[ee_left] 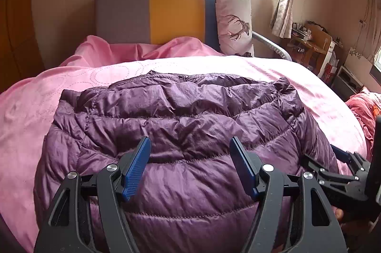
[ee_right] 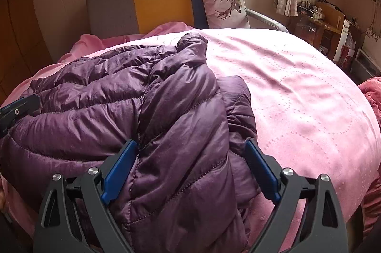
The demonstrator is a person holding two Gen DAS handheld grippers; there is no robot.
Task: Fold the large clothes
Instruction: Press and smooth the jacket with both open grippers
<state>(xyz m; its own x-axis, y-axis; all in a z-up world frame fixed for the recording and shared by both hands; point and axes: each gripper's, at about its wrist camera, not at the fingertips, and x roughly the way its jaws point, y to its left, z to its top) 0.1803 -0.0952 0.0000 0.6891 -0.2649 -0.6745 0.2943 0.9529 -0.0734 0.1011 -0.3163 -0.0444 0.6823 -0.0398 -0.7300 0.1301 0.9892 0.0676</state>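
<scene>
A purple quilted down jacket lies spread on the pink bed cover, its collar toward the headboard. My left gripper hovers over the jacket's near hem, open, with nothing between its blue pads. In the right wrist view the jacket's right side is folded over onto the body, and that folded flap runs up between the fingers of my right gripper. Its jaws stand wide; the left pad touches the fabric without pinching it. The right gripper's finger shows beside the jacket's right edge.
A grey, yellow and navy headboard and a deer-print pillow stand at the far end. A red blanket is bunched off the bed's right side. A cluttered desk and the window lie beyond.
</scene>
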